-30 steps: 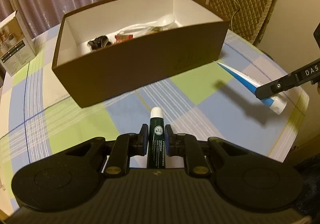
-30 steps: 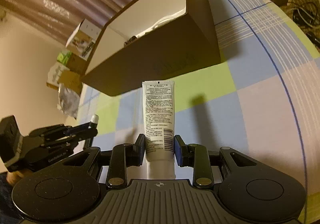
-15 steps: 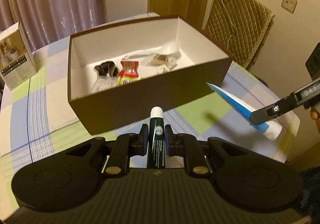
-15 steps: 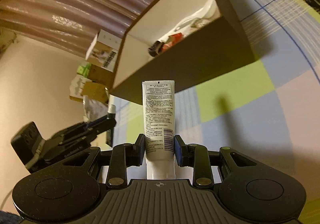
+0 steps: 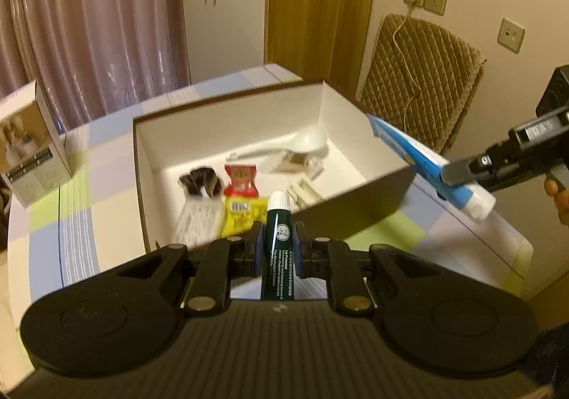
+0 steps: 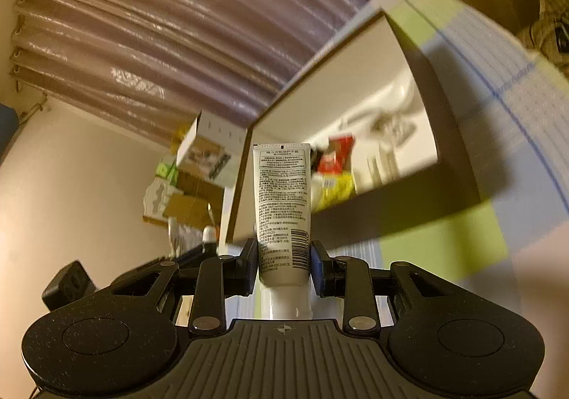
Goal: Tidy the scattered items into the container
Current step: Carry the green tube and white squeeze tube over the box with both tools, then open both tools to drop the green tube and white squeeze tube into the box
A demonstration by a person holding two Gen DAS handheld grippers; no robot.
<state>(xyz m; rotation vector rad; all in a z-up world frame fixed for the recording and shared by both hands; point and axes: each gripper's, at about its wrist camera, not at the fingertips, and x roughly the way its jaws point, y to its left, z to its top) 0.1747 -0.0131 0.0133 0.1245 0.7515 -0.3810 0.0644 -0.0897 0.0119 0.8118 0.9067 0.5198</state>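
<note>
My left gripper (image 5: 278, 242) is shut on a dark green tube with a white cap (image 5: 279, 239), held above the near wall of the brown box (image 5: 359, 210). My right gripper (image 6: 283, 264) is shut on a white and blue tube (image 6: 282, 200), which also shows in the left wrist view (image 5: 419, 164) over the box's right corner. The box (image 6: 451, 136) has a white inside and holds a white spoon (image 5: 302, 144), a red packet (image 5: 241, 179), a yellow packet (image 5: 242, 216) and other small packets.
The box stands on a checked tablecloth (image 5: 78, 221). A small carton (image 5: 30, 150) stands at the table's far left. A quilted chair back (image 5: 419, 79) is behind the box on the right. Curtains hang behind the table.
Both grippers have risen and moved toward the box with their tubes. The box's inside now shows more fully in both views.
</note>
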